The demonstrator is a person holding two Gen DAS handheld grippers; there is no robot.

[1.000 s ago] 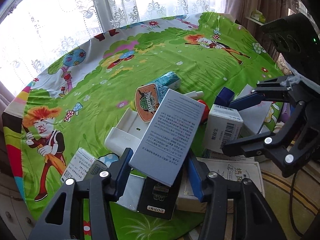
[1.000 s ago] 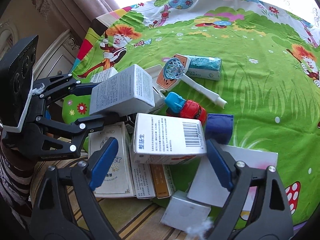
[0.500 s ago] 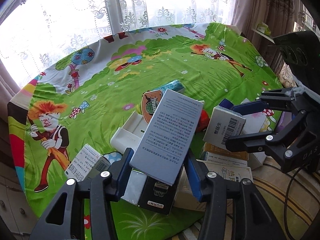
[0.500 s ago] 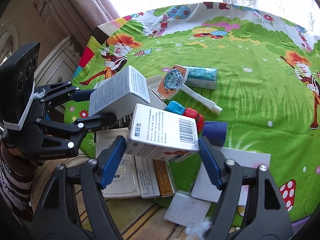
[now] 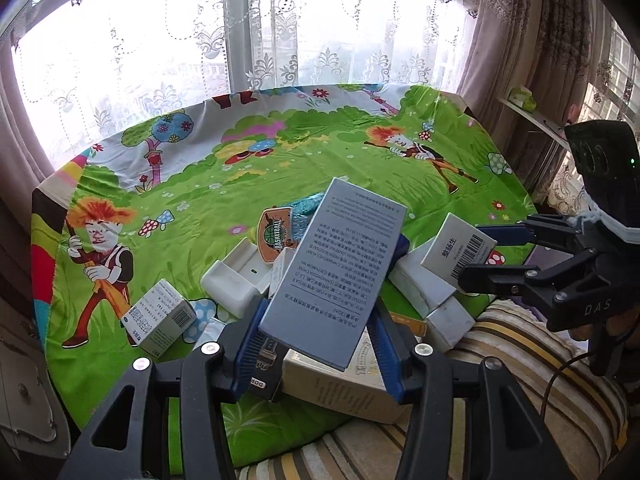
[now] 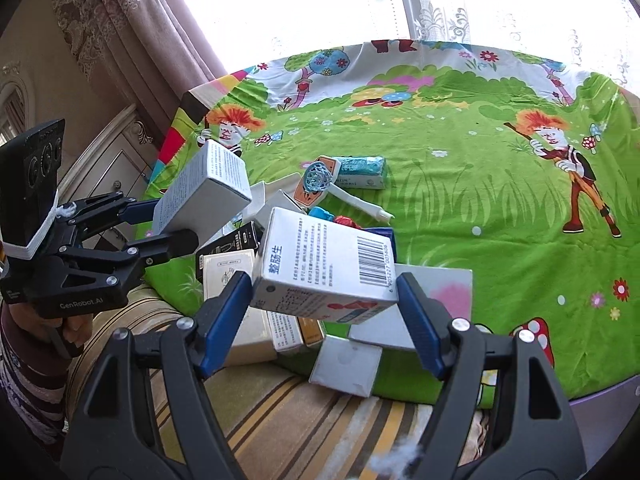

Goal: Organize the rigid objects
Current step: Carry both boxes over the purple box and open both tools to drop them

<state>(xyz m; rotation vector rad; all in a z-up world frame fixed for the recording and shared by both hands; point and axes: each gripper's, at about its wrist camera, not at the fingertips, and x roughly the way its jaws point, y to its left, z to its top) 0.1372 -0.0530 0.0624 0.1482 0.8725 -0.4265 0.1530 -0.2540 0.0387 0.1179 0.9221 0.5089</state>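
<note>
The left gripper (image 5: 320,332) clamps a tall grey box (image 5: 336,268) by its bottom end, above the near clutter. The right gripper (image 6: 324,312) clamps a white barcode box (image 6: 324,268) just beside it. Held so low, the grey box could pivot out, or the two lifted boxes could collide.

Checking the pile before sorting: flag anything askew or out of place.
The boxes lie jumbled, and a small white box and a cream box overhang the green cloth's edge onto the striped cushion.

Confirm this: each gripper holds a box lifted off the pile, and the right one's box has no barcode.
Wrong on the barcode. The right wrist view shows the right gripper clamping a white box with a printed barcode. The left gripper does hold a grey box.
</note>
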